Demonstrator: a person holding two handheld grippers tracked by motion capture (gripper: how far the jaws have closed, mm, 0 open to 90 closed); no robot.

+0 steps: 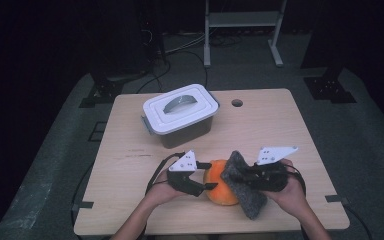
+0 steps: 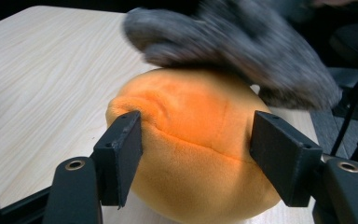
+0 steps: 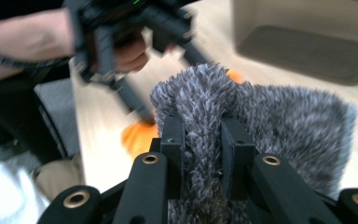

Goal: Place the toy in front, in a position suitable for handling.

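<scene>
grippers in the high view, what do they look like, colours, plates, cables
Both are black handheld tools. The left gripper and the right gripper each carry a pale grey three-cornered plate on top, dotted with small holes. A black cable loops back from each toward the person's forearm. In the gripper views the jaws are matte black blocks on black arms with brass-coloured rivets. The forearms are bare, with no sleeves in sight.

Black two-jaw grippers, left gripper (image 1: 206, 175), right gripper (image 1: 228, 176); grey three-cornered plates, brass-ringed screw holes, black cables
</scene>
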